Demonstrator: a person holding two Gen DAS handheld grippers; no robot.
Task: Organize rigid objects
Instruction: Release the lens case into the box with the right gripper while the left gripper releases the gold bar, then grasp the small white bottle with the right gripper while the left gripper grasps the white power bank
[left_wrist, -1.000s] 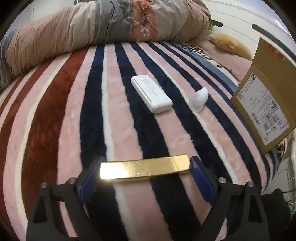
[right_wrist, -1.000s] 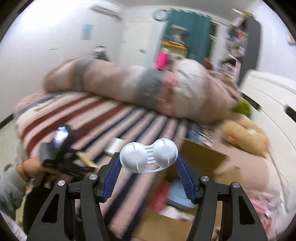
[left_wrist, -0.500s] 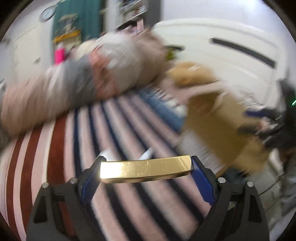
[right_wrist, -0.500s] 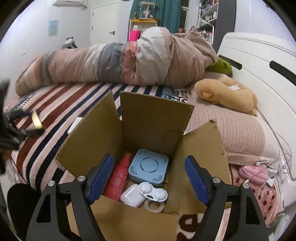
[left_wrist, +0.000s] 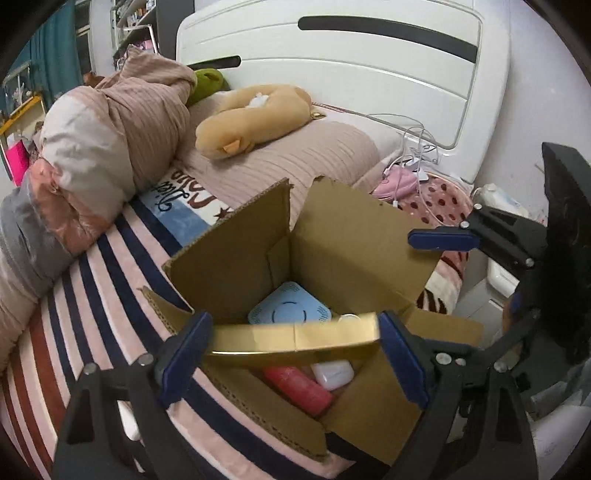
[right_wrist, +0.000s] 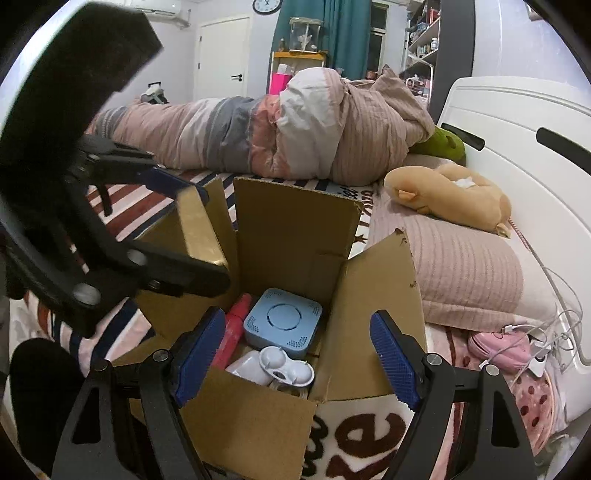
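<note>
Gripping the gold box (left_wrist: 295, 338) end to end, the left gripper (left_wrist: 295, 345) has its jaws above the open cardboard box (left_wrist: 354, 240). Lower it past the flaps before letting go. The right gripper (right_wrist: 297, 356) hangs alongside, jaws open and empty.

Soft, even indoor light fills both views, with no hard shadows on the bed (left_wrist: 110, 295). The white headboard (left_wrist: 332, 74) comes up bright but not blown out. Fisheye bending curves everything near the rims, and black vignette cuts the corners. Focus is crisp across the cardboard box (right_wrist: 291, 236); the gold bar (left_wrist: 295, 338) shows a dull sheen and slight smear. In the right wrist view a big dark shape at top left (right_wrist: 74, 66) sits soft and close.
</note>
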